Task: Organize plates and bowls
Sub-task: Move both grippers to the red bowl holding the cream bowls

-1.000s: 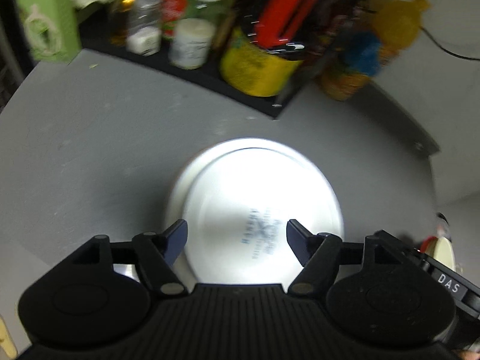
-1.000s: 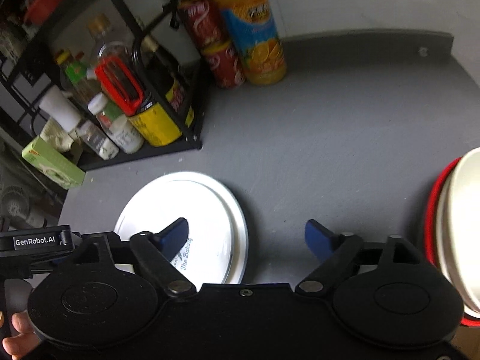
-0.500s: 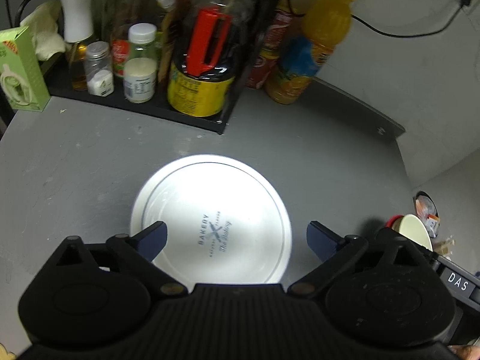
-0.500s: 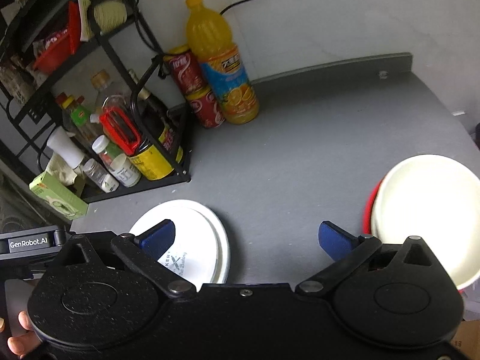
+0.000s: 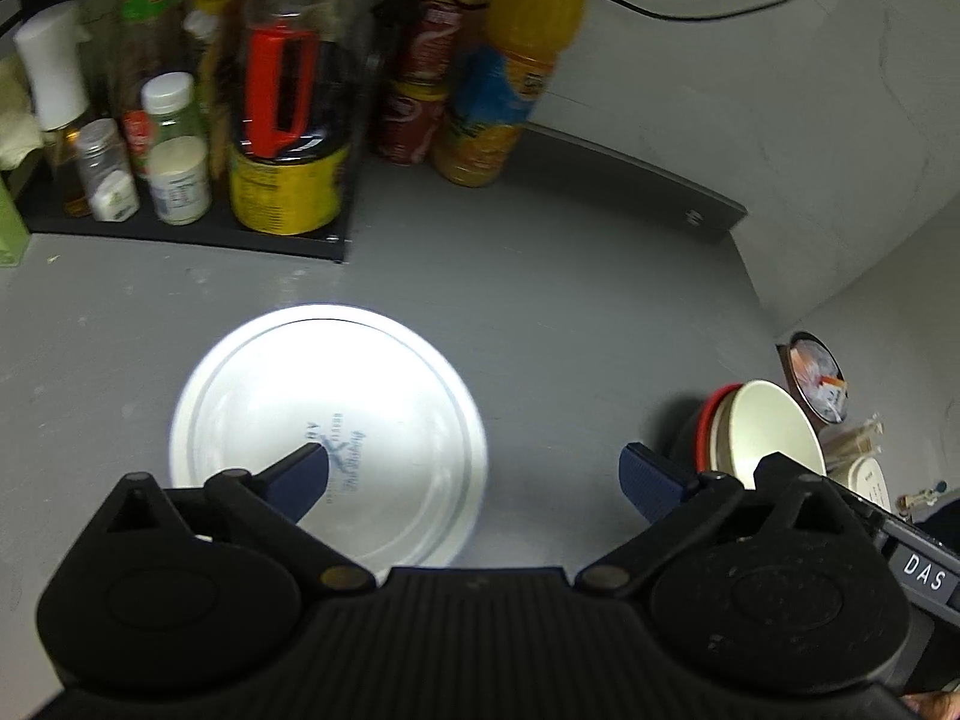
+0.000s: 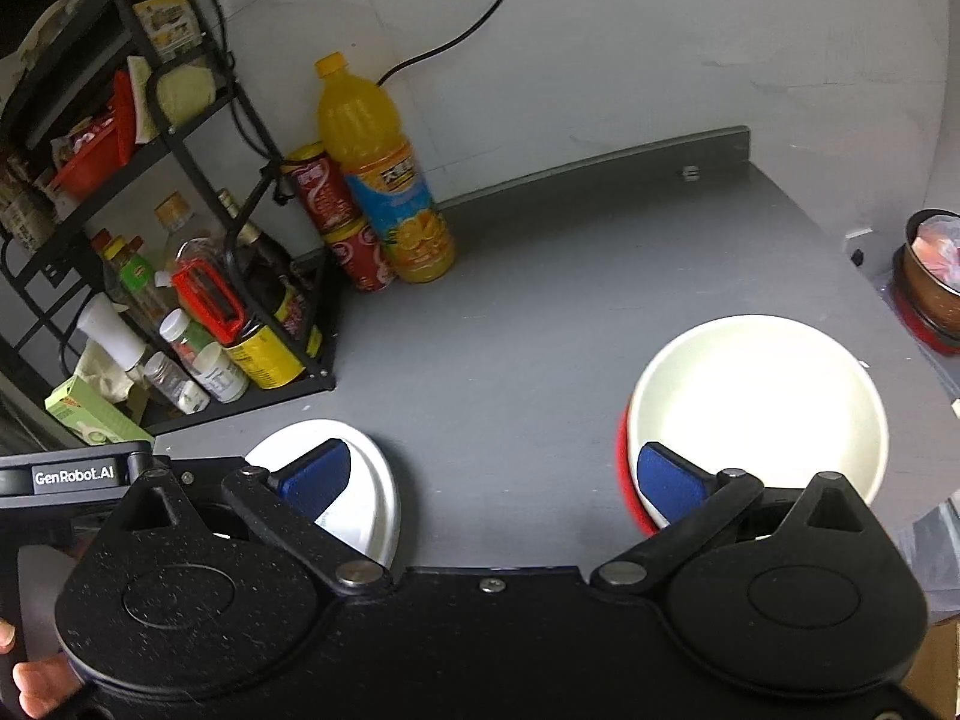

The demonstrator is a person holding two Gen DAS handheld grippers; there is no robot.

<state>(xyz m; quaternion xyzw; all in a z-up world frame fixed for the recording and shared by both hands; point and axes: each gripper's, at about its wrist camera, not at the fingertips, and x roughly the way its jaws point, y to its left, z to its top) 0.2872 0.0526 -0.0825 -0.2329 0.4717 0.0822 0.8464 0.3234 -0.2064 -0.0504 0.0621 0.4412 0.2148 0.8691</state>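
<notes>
The sorting looks about half done, judged from how things lie: one white plate (image 5: 327, 432) sits alone on the grey bench (image 5: 570, 324), and a cream bowl (image 6: 759, 408) is nested on something red whose edge (image 6: 624, 468) peeks out at its near left; whether that red piece is a plate or another bowl cannot be told. Taking the orange juice bottle (image 6: 384, 180) at the back wall as the landmark, the plate lies well in front of it and to its left, near the foot of the black shelf rack (image 6: 198, 138); the bowl stack lies well in front of it and to its right, close to the bench's right edge. What seems left is bringing plate and stack together, or giving each its final place. The plate lies flat, its printed face upward; being round it has no long axis. The bowl stands upright, mouth open to the ceiling. The left gripper (image 5: 474, 474) hangs above the plate's right side, spread wide and holding nothing. The right gripper (image 6: 492, 474) hovers between plate and bowl, equally wide and empty.
</notes>
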